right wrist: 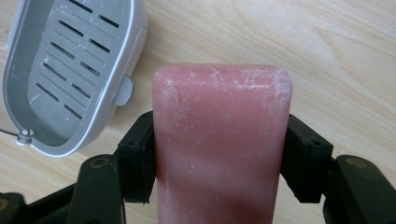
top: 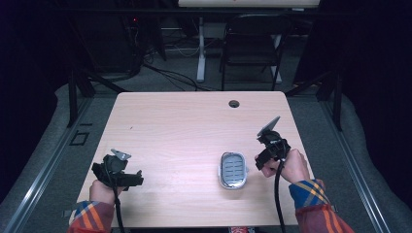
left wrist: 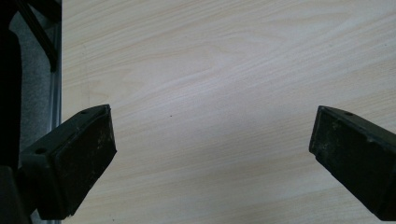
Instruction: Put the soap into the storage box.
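A pink bar of soap point(right wrist: 222, 144) with white flecks is clamped between the jaws of my right gripper point(right wrist: 219, 156), which is shut on its sides. A grey soap dish point(top: 232, 169) with a slotted inner tray lies on the table just left of that gripper point(top: 266, 156); in the right gripper view the soap dish point(right wrist: 70, 70) sits at upper left, with nothing in it. My left gripper point(top: 131, 179) rests at the table's front left, jaws wide open point(left wrist: 212, 149) over bare wood.
The light wooden table point(top: 184, 126) has a cable hole point(top: 234, 103) near its far edge. A black folding chair point(top: 252, 46) and a white desk leg point(top: 200, 48) stand beyond it. Metal rails point(top: 43, 165) run along the floor on both sides.
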Available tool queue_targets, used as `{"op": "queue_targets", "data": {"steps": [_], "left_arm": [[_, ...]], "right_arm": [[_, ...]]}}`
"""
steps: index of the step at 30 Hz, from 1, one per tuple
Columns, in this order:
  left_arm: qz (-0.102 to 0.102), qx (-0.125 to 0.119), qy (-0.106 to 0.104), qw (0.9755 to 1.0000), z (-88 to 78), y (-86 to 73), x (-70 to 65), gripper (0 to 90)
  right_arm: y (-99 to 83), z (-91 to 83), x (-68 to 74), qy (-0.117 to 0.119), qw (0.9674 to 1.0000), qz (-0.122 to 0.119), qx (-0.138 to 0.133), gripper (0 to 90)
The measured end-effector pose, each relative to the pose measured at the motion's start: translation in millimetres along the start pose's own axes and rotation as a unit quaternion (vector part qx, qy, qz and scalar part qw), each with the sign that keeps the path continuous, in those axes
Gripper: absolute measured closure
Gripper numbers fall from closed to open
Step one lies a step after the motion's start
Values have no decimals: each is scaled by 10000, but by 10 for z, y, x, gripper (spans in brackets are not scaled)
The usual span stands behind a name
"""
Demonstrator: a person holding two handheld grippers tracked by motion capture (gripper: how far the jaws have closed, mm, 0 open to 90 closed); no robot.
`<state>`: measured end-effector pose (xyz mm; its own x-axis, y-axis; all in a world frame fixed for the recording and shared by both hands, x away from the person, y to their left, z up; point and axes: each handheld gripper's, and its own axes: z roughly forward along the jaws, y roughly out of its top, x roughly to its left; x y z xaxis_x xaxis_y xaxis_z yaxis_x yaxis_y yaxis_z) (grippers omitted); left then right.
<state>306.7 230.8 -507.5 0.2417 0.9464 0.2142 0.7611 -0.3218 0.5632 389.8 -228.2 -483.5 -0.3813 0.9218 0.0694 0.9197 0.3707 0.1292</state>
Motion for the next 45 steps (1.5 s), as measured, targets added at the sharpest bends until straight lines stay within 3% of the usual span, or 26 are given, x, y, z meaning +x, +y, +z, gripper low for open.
{"op": "queue_targets", "data": {"steps": [5,13,22,27,30,33,38,39,40,42,45], "left_arm": [[-7,-11,1,10000,-3,3,-9,2],[19,-12,-2,10000,-3,5,-6,2],[46,-10,-3,10000,-1,7,-9,2],[20,-3,-4,10000,1,6,-10,2],[-3,-6,-9,10000,2,5,-11,2],[-9,-8,-9,10000,3,5,-9,2],[-5,-7,-11,10000,4,3,-3,2],[-10,-9,-7,10000,4,3,-4,2],[-4,-6,-14,10000,4,3,-3,2],[-6,-5,-14,10000,4,3,-3,2],[-9,-11,-15,10000,5,3,-3,2]], "right_arm": [[20,-48,71,-3,10000,-54,-55,373],[95,-110,181,-71,9994,-314,129,373],[148,-205,239,-141,9989,-424,138,373],[164,-202,277,-123,9993,-362,43,373],[208,-231,315,-151,9985,-500,173,373],[234,-229,371,-160,9986,-496,112,373],[313,-219,468,-186,9971,-686,257,373],[311,-193,493,-150,9980,-603,145,373],[340,-204,501,-199,9964,-758,334,373],[340,-173,528,-164,9972,-682,245,373],[383,-136,568,-183,9959,-797,395,373]]}}
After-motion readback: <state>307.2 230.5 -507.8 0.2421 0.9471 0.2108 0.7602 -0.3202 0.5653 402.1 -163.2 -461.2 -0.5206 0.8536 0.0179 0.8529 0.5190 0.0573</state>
